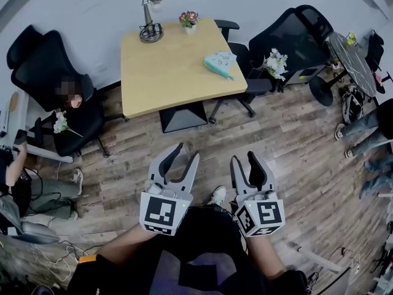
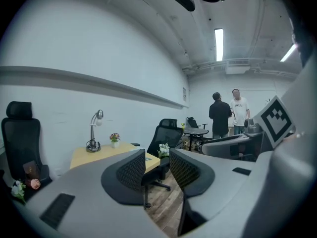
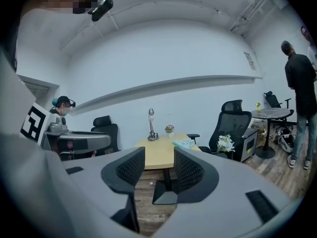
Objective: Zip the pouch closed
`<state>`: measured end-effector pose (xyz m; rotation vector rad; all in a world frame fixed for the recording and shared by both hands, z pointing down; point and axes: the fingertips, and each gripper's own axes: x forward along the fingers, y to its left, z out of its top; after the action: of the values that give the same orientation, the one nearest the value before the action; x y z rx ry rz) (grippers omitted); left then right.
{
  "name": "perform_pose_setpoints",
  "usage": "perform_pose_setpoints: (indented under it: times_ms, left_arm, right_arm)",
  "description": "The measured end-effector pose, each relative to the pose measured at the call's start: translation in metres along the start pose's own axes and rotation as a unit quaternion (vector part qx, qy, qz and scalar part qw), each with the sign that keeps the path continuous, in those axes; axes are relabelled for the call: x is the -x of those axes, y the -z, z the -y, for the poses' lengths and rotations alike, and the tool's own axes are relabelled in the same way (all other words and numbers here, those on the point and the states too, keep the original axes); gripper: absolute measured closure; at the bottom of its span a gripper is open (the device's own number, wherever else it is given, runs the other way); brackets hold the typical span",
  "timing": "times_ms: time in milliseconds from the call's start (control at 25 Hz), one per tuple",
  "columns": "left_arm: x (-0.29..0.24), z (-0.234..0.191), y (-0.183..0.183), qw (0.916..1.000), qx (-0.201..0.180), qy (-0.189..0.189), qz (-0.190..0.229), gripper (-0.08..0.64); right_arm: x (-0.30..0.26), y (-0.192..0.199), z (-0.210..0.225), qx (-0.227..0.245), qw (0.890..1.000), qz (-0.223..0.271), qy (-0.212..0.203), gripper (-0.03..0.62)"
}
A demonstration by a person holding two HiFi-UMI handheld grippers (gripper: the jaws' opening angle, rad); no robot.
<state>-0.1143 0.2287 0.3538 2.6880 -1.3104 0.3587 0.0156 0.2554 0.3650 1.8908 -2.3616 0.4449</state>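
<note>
A teal pouch (image 1: 220,63) lies near the right edge of the wooden table (image 1: 172,72), far ahead of both grippers. In the right gripper view the pouch (image 3: 184,143) shows small on the tabletop, above the right jaw. My left gripper (image 1: 187,151) and right gripper (image 1: 244,157) hang side by side over the wood floor, close to my body and well short of the table. Both are open, with a clear gap between the jaws and nothing in it. The left gripper (image 2: 157,155) points toward a black chair, and the right gripper (image 3: 159,155) points at the table.
A desk lamp (image 1: 150,17) and a small flower pot (image 1: 188,19) stand at the table's far edge. Black office chairs (image 1: 49,85) (image 1: 288,35) flank the table, one holding white flowers (image 1: 274,62). A round table (image 1: 350,60) and standing people (image 1: 368,134) are at the right; a seated person (image 1: 18,177) is at the left.
</note>
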Motion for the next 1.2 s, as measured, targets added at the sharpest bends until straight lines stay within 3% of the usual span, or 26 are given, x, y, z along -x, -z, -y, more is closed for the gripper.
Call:
perform_pose_setpoints:
  times_ms: [600,1200]
  left_arm:
    - [-0.073,0.054,-0.008,0.9988,0.002,-0.048,-0.003,0.374]
    - [-0.099,0.065,-0.012,0.9971,0.001,-0.073,-0.018,0.373]
  right_arm:
    - [-0.014,-0.017,0.093,0.029,0.999,0.002,-0.038,0.354]
    - [-0.032,-0.028,0.124,0.042,0.997,0.004,-0.069,0.334]
